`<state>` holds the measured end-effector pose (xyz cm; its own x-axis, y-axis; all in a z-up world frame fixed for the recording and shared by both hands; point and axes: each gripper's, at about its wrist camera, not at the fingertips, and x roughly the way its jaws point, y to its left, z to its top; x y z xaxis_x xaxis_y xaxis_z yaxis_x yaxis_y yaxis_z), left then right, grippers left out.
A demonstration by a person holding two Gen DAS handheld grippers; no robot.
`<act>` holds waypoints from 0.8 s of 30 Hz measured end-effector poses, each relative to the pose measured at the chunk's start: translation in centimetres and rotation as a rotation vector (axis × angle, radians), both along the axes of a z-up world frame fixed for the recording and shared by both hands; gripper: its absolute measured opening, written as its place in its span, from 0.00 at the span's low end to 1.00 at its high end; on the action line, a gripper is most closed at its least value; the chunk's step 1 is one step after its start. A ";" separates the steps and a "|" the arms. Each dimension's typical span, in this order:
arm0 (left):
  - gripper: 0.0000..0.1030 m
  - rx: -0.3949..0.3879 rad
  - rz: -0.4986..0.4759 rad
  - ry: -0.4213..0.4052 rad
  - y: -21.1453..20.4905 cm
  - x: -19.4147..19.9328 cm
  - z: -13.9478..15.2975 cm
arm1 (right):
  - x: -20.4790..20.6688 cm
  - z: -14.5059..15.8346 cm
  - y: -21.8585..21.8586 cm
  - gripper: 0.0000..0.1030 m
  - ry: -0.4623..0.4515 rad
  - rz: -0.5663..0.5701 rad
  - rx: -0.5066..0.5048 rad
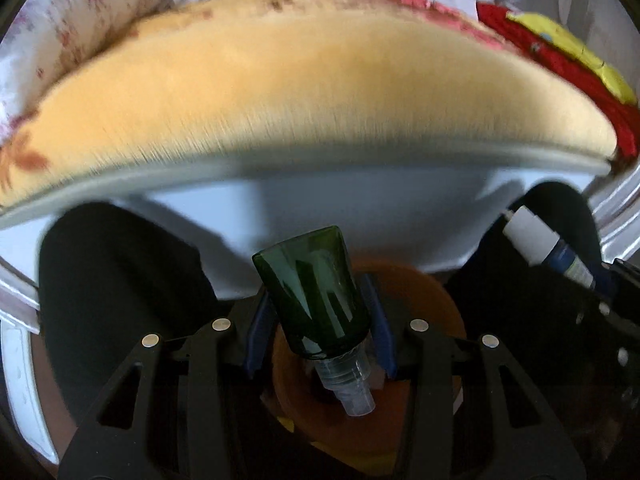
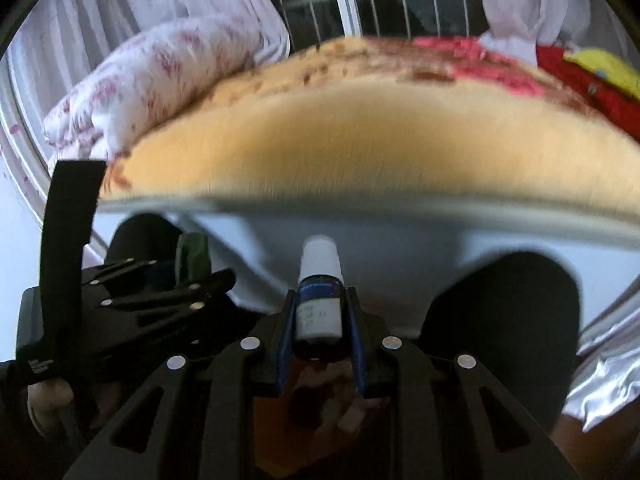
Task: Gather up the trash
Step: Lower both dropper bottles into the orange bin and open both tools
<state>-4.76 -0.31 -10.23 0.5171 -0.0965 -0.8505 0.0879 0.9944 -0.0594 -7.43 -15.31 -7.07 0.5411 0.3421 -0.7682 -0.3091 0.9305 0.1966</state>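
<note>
My left gripper (image 1: 318,322) is shut on a dark green bottle (image 1: 314,286) with a clear spray cap pointing back toward the camera. My right gripper (image 2: 320,316) is shut on a small white and dark blue bottle (image 2: 320,292) with its white cap pointing forward. Each gripper also shows in the other's view: the left gripper (image 2: 188,268) with the green bottle (image 2: 194,254) sits at the left, and the white and blue bottle (image 1: 548,246) sits at the right. Both are held in front of the bed's edge.
A bed with an orange sheet (image 1: 300,92) fills the upper view, over a white frame (image 1: 340,216). A flowered white quilt (image 2: 152,80) lies at the left, red and yellow bedding (image 1: 560,48) at the right. A barred window (image 2: 360,0) is behind. A round orange-brown object (image 1: 420,312) lies below.
</note>
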 end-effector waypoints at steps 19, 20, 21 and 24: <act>0.38 -0.003 0.001 0.098 -0.1 0.5 -2.5 | 1.4 -2.4 0.2 0.23 0.105 -0.001 -0.001; 0.38 -0.003 -0.003 0.103 -0.1 0.8 -2.5 | 1.4 -2.5 0.2 0.25 0.113 0.002 -0.007; 0.46 0.004 -0.006 0.111 -0.2 0.9 -2.6 | 1.5 -2.7 0.3 0.41 0.120 0.000 -0.016; 0.71 0.017 0.008 0.106 -0.2 1.4 -2.4 | 1.8 -2.5 0.4 0.55 0.113 -0.012 -0.013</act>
<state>-3.35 -0.53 -12.66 0.4244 -0.0775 -0.9021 0.0740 0.9960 -0.0508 -5.68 -14.90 -9.55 0.4552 0.3253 -0.8289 -0.2742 0.9369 0.2171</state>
